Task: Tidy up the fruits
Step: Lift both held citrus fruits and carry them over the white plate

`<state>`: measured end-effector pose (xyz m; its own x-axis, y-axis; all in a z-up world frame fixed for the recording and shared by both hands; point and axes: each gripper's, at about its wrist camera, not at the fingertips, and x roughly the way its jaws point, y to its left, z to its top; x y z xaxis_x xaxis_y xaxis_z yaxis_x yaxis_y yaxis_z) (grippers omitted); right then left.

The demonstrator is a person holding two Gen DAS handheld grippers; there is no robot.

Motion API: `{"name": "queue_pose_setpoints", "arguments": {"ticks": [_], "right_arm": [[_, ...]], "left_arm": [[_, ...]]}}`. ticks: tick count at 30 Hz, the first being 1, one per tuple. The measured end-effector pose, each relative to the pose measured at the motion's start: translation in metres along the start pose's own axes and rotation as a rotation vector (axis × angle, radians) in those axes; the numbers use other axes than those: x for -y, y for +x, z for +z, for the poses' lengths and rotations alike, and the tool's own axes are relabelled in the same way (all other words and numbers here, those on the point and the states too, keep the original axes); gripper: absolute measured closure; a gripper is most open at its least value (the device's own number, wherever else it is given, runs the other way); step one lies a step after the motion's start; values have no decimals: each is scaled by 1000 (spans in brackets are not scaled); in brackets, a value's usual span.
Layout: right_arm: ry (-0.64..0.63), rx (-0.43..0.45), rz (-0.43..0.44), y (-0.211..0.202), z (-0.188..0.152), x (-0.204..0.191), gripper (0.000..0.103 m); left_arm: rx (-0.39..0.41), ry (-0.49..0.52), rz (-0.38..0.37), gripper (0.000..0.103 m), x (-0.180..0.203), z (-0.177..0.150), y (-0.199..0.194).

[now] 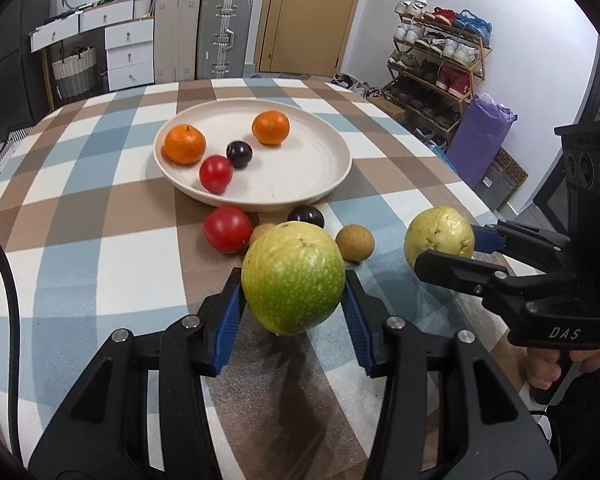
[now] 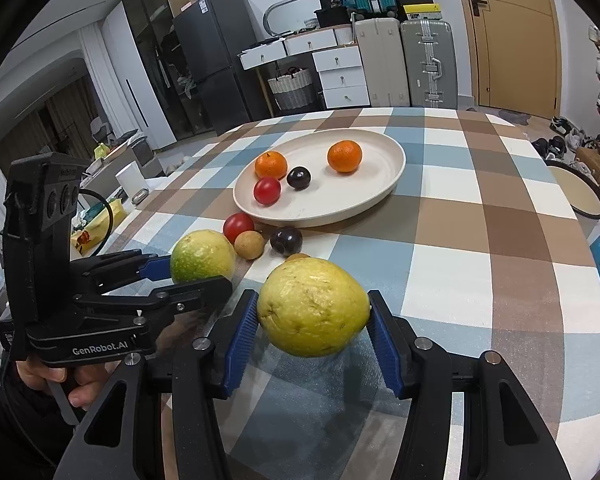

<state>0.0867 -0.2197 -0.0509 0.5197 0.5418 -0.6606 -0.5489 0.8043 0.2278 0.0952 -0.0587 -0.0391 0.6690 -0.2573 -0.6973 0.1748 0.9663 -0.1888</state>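
Note:
My left gripper (image 1: 294,284) is shut on a green guava (image 1: 293,277), held just above the checked tablecloth. My right gripper (image 2: 313,307) is shut on a yellow guava (image 2: 313,306), also lifted a little. Each shows in the other view: the green guava (image 2: 202,256) and the yellow guava (image 1: 439,237). A cream plate (image 1: 300,168) beyond them holds two oranges (image 1: 184,145), a red tomato (image 1: 215,174) and a dark plum (image 1: 239,154). On the cloth before the plate lie a tomato (image 1: 227,229), a plum (image 1: 306,215) and two brown longans (image 1: 354,243).
The round table (image 2: 480,208) has its edge close on the right. Behind stand suitcases (image 1: 224,36), white drawers (image 1: 130,54), a door, and a shoe rack (image 1: 436,68). A fridge (image 2: 212,64) stands at the far left.

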Motion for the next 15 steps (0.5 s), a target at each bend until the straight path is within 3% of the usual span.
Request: {"name": "queue_pose_setpoints", "arguments": {"ticks": [15], "right_arm": [[13, 58, 2, 8, 40, 1, 48]], "left_arm": [[80, -5, 20, 58, -23, 37, -12]]}}
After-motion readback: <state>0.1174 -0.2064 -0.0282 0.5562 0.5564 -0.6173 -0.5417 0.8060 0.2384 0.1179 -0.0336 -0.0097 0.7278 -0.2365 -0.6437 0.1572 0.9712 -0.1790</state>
